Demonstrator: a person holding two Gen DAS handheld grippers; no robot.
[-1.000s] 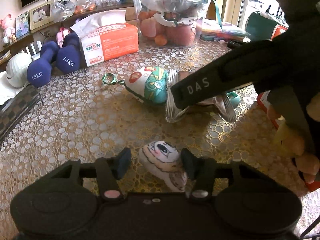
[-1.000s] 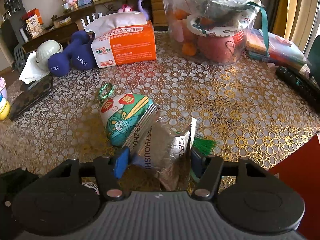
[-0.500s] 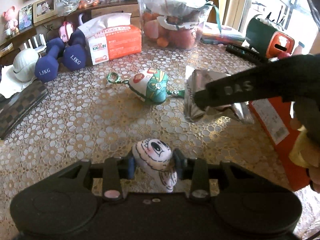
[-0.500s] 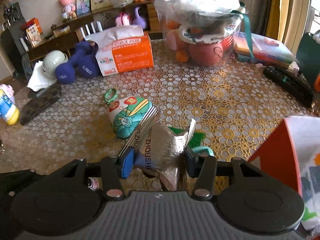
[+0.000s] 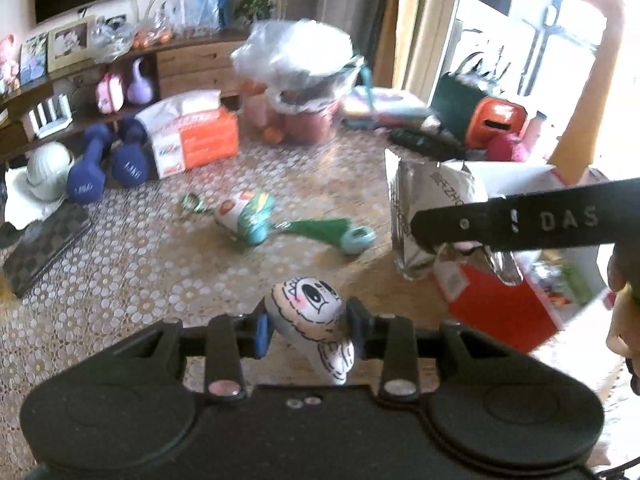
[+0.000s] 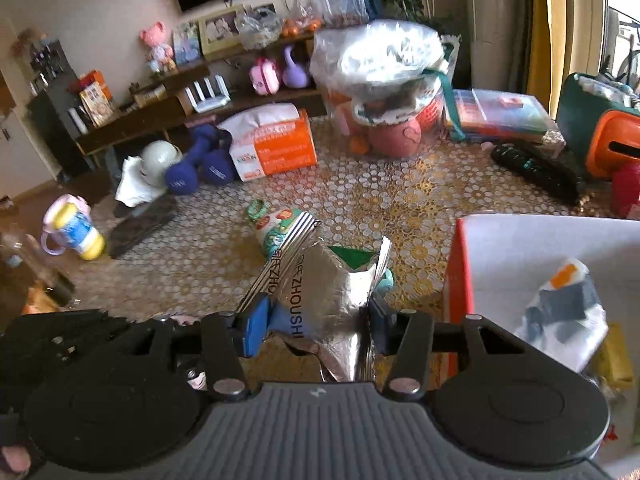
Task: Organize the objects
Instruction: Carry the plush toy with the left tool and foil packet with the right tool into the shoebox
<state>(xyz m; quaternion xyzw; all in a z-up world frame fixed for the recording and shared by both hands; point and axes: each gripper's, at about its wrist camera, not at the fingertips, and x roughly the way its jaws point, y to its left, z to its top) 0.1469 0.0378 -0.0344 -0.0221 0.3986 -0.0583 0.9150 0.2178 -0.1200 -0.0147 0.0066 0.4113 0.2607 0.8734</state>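
Note:
My left gripper (image 5: 307,326) is shut on a small white plush toy (image 5: 308,312) with a drawn face and holds it above the lace-covered table (image 5: 140,272). My right gripper (image 6: 316,322) is shut on a silver foil packet (image 6: 324,300), lifted off the table; the packet also shows in the left wrist view (image 5: 424,216), beside the red-and-white box (image 5: 508,304). That open box (image 6: 520,248) lies to the right of the right gripper with packets inside. A green and white sachet charm (image 5: 244,216) with a green tassel lies on the table.
At the back stand an orange tissue pack (image 6: 276,144), blue dumbbells (image 6: 200,168), a wrapped fruit basket (image 6: 384,92) and a white helmet (image 6: 158,158). A black remote (image 6: 536,168) and an orange-green container (image 6: 604,128) sit right. A checkered wallet (image 5: 44,236) lies left.
Both grippers rose higher above the table with their loads. The right gripper carried the foil packet rightward, close to the open box. The sachet charm stayed on the table.

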